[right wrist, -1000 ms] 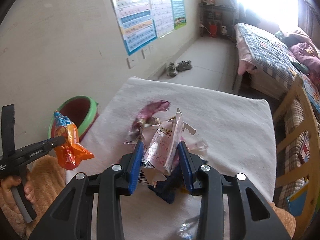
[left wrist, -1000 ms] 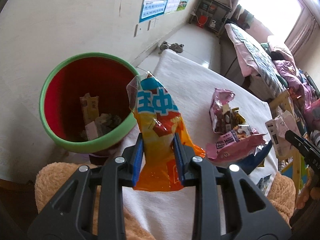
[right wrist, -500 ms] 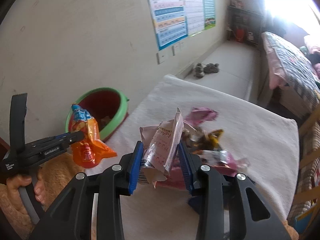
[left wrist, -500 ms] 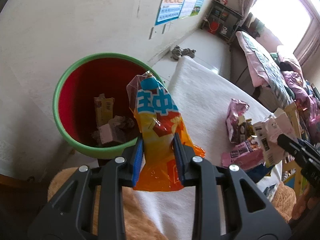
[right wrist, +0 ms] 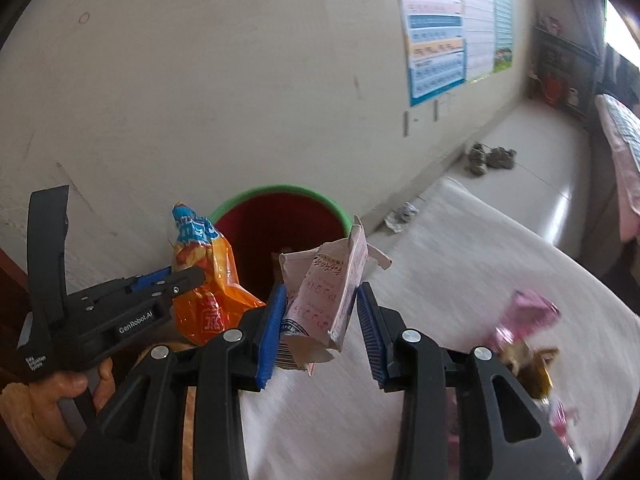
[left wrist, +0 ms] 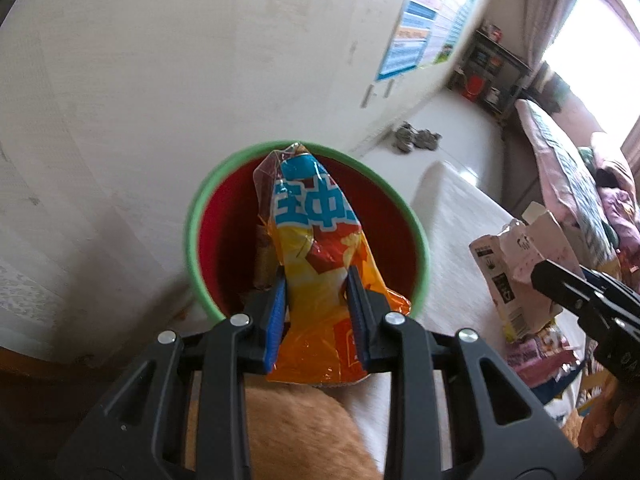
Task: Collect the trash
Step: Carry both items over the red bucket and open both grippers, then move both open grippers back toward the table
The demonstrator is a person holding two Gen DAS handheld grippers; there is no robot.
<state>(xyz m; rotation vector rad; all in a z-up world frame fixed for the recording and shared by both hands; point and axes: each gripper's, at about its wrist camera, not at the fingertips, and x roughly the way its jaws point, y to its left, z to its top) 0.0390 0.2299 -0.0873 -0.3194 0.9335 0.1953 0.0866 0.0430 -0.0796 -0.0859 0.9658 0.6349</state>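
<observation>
A red bin with a green rim [left wrist: 192, 240] stands by the wall at the end of the white-covered table [right wrist: 460, 264]. My left gripper [left wrist: 316, 284] is shut on an orange and blue snack bag [left wrist: 316, 240], which hangs over the bin's opening. In the right wrist view that bag [right wrist: 208, 292] sits at the bin's near left rim [right wrist: 280, 192]. My right gripper [right wrist: 322, 296] is shut on a torn pink and white carton [right wrist: 324, 280], held in front of the bin's near edge. The carton [left wrist: 516, 252] also shows at the right of the left wrist view.
Pink and brown wrappers [right wrist: 524, 320] lie on the cloth at the right. A crumpled scrap [right wrist: 402, 214] and a pair of shoes [right wrist: 488, 158] are on the floor by the wall. A bed [left wrist: 568, 168] stands beyond. An orange plush surface [left wrist: 288, 432] is below my left gripper.
Both grippers have swung left toward the bin. The snack bag went from beside the bin to over its opening. The carton left the wrapper pile and now hangs near the bin's edge.
</observation>
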